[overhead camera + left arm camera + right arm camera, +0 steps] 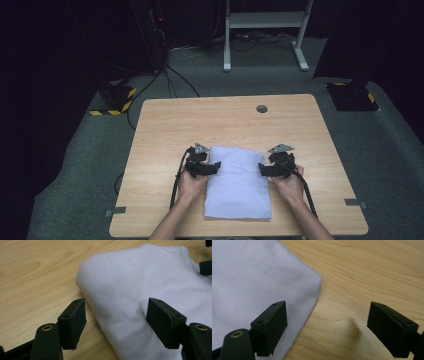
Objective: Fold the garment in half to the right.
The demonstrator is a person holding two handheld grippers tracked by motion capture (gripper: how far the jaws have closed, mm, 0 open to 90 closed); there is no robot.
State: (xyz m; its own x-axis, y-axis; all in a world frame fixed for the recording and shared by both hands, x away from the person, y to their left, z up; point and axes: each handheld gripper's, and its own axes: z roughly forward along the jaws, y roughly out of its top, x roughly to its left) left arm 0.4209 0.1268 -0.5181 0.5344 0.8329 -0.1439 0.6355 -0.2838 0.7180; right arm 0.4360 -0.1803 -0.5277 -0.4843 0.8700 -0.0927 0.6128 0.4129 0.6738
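A folded white cloth lies on the wooden table, near its front edge. My left gripper is at the cloth's left side. Its jaws stand open astride the cloth's edge, one over bare wood and one above the fabric, and neither pad presses on it. My right gripper is at the cloth's right side, also open. One of its jaws hangs over the cloth and the other over the table. A hand holds each gripper from below.
A round grommet hole sits at the table's far middle. Grey tape marks stick to the front corners. On the floor behind are a white desk frame, cables and two black blocks with hazard stripes.
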